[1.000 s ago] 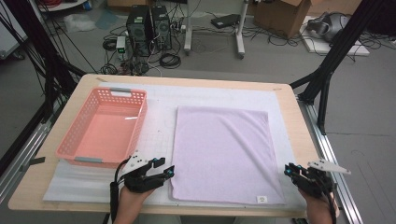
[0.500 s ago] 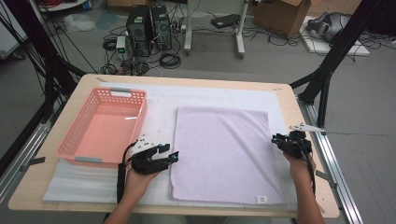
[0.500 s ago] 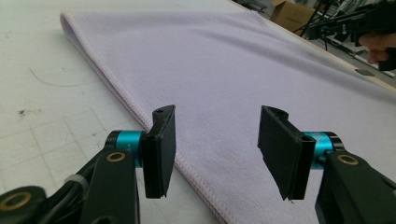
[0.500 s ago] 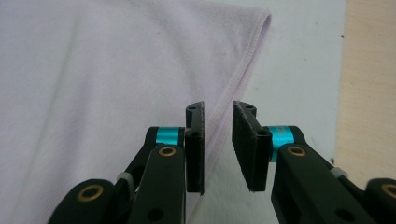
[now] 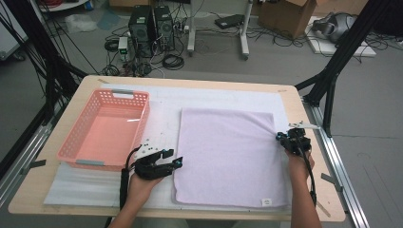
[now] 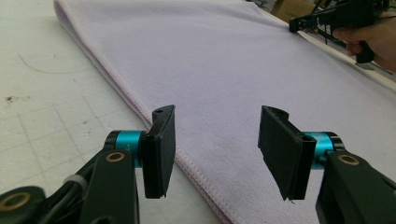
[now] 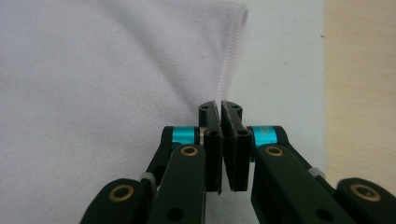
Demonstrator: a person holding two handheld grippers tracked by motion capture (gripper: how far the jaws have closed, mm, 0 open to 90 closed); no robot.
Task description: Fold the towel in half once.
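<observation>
A: Where is the towel (image 5: pixel 228 156)?
B: Flat on the worktop (image 5: pixel 304 102), right of the pink basket (image 5: pixel 107 130).
A: Right gripper (image 7: pixel 221 108)?
B: Fingers have just been closing; now pinched on the towel's right hem, which lifts into a ridge.
A: Left gripper (image 6: pixel 215 140)?
B: Fingers apart, holding nothing, straddling the left hem.

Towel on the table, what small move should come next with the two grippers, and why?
Probably close the left gripper on the towel's near edge. Its jaws stand open over that hem, while the right gripper is already pinched shut on the opposite edge, so both sides could then lift together.
</observation>
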